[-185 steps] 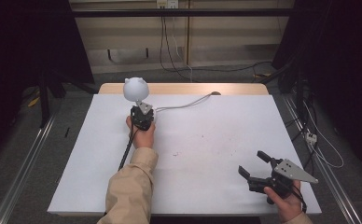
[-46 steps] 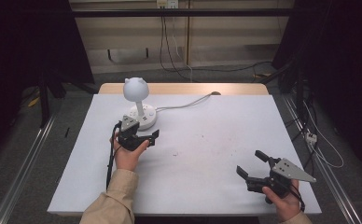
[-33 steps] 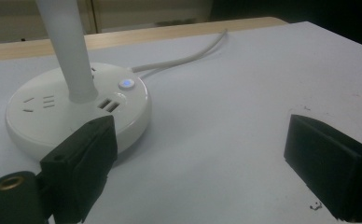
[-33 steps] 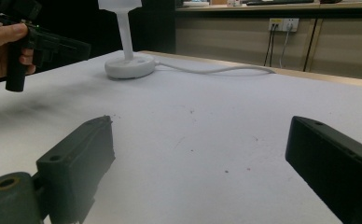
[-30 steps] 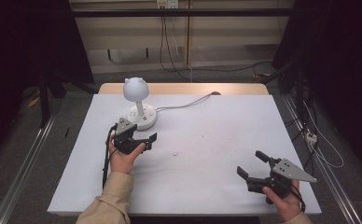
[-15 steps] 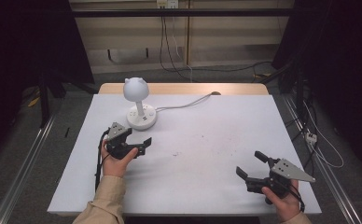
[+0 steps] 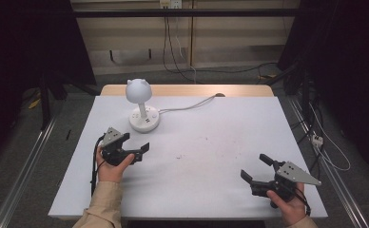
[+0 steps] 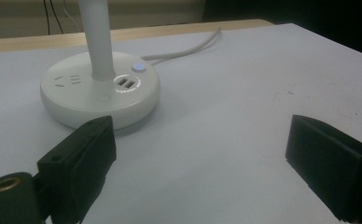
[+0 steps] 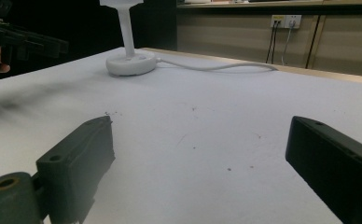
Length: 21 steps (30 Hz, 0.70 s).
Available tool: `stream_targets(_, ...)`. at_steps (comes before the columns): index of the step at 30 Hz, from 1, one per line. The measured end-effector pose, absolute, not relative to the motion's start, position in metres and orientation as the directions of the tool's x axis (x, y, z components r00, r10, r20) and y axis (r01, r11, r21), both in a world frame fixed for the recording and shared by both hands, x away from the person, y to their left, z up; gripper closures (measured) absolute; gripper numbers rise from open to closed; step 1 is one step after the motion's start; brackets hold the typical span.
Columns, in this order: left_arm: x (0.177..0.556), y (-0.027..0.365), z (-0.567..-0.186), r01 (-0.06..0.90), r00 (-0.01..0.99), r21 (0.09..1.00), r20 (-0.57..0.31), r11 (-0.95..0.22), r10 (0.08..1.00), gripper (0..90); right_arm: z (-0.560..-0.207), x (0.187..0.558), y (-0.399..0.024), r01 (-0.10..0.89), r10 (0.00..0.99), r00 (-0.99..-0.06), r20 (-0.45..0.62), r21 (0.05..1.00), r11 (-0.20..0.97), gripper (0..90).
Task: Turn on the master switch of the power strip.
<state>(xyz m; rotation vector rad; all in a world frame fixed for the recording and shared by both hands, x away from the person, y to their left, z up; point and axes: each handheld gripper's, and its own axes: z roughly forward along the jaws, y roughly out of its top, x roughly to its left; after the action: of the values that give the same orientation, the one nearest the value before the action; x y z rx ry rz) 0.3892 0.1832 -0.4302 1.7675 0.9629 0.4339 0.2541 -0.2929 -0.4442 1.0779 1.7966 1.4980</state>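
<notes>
A white desk lamp (image 7: 143, 118) with a round head and a round base stands at the table's back left; its base (image 8: 83, 91) carries sockets, two USB ports and a small lit button. My left gripper (image 7: 136, 142) is open and holds nothing. It hovers a short way in front of the base, and in the left gripper view the wide jaws (image 8: 202, 140) point past the base's right side. My right gripper (image 7: 254, 167) is open and holds nothing, low over the table's near right corner, and its jaws (image 9: 202, 140) frame bare tabletop.
The lamp's white cable (image 7: 192, 103) runs from the base to the table's back edge. The white tabletop (image 7: 211, 142) shows small dark specks near the middle. Metal rails run along the floor on both sides. The left gripper (image 9: 25, 44) appears far off in the right gripper view.
My left gripper has drawn back from the lamp's base toward the near left of the table, staying open. The right gripper has barely moved.
</notes>
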Motion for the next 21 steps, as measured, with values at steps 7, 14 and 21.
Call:
stream_targets(7, 0.384, 0.192, -0.43, 0.403, 0.611, 0.903, -0.143, -0.15, 0.778, 8.2, -0.444, 0.254, -0.292, 0.227, 0.85, -0.522, 0.074, 0.972, 0.054, 7.4)
stream_targets(14, 0.378, 0.202, -0.431, 0.401, 0.606, 0.904, -0.141, -0.147, 0.783, 8.3, -0.444, 0.254, -0.292, 0.228, 0.85, -0.522, 0.074, 0.972, 0.055, 7.4)
stream_targets(21, 0.372, 0.21, -0.432, 0.403, 0.611, 0.903, -0.145, -0.148, 0.779, 8.3, -0.444, 0.254, -0.292, 0.227, 0.849, -0.523, 0.072, 0.972, 0.057, 7.4)
